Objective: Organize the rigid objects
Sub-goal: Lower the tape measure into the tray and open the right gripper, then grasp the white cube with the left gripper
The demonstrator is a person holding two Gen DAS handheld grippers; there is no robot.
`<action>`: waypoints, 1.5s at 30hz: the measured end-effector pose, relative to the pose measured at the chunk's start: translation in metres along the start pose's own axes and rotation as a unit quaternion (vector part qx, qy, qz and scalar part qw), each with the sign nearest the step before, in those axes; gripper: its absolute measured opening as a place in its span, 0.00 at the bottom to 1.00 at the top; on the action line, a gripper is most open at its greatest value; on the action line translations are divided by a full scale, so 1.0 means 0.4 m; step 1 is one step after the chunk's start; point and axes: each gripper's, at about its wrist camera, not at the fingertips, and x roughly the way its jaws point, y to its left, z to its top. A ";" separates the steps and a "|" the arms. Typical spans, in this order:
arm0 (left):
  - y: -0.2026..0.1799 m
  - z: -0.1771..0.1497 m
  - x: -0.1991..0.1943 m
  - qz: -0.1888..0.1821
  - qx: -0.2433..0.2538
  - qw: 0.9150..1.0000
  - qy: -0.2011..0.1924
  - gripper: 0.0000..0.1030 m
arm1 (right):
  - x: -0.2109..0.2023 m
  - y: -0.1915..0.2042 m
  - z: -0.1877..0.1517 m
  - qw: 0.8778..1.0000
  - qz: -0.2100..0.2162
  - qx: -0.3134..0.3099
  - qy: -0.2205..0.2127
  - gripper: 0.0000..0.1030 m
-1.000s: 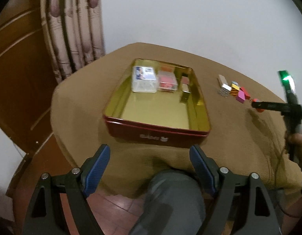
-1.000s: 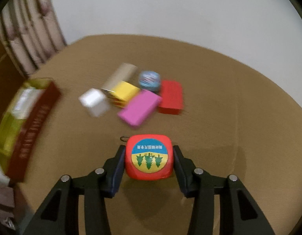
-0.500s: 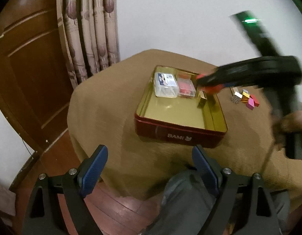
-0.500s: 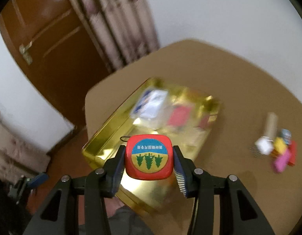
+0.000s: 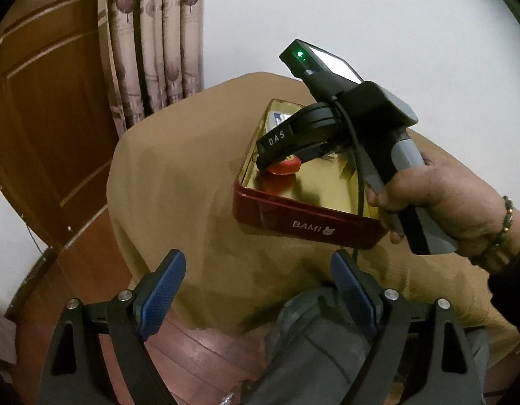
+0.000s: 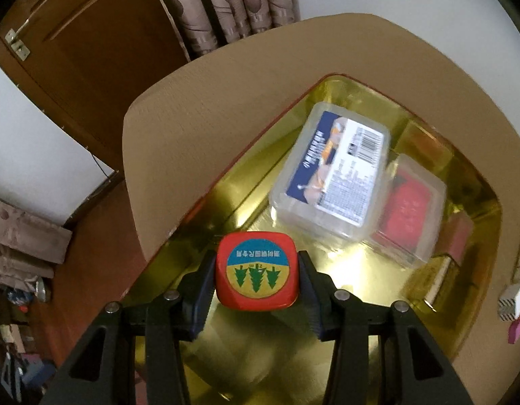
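My right gripper [image 6: 256,281] is shut on a red tape measure [image 6: 255,271] with a blue and yellow tree label. It holds it low over the near left corner of the red tin with a gold inside [image 6: 233,189]. In the left wrist view the tape measure [image 5: 284,167] hangs under the right gripper [image 5: 276,160] inside the tin [image 5: 303,217]. A clear card box with a blue label [image 6: 334,172] and a clear box with red cards [image 6: 408,212] lie at the tin's far end. My left gripper [image 5: 256,295] is open and empty, below the table's near edge.
The tin stands on a round table with a tan cloth [image 5: 179,168]. A white block [image 6: 513,295] and a pink block [image 6: 518,329] lie on the cloth right of the tin. A wooden door [image 5: 40,111] and curtain [image 5: 152,44] stand behind. My knee [image 5: 320,347] is under the left gripper.
My right gripper carried the tape measure from the pile of blocks leftward and down into the tin's near left corner. The left gripper drew back and left, staying open.
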 end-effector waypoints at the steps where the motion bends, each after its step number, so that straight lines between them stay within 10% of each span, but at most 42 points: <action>1: 0.003 0.000 0.003 -0.001 -0.001 1.000 0.003 0.82 | 0.000 -0.001 -0.004 1.000 -0.001 0.002 -0.002 0.46; 14: -0.030 -0.012 0.009 0.010 0.023 1.000 0.005 0.82 | -0.181 -0.089 -0.124 0.987 0.009 0.036 -0.159 0.51; 19: -0.076 -0.027 0.000 0.010 0.062 0.998 -0.003 0.82 | -0.289 -0.250 -0.304 0.962 -0.109 0.074 -0.238 0.56; 29: -0.318 0.071 0.003 -0.068 0.144 0.987 -0.028 0.82 | -0.323 -0.727 -0.634 0.909 -0.322 0.209 -0.164 0.57; 35: -0.511 0.200 0.109 -0.120 0.207 0.971 -0.021 0.82 | -0.373 -0.837 -0.738 0.891 -0.282 0.284 -0.214 0.59; 45: -0.692 0.334 0.389 -0.151 0.298 0.940 0.073 0.82 | -0.404 -0.865 -0.782 0.897 -0.236 0.275 -0.255 0.66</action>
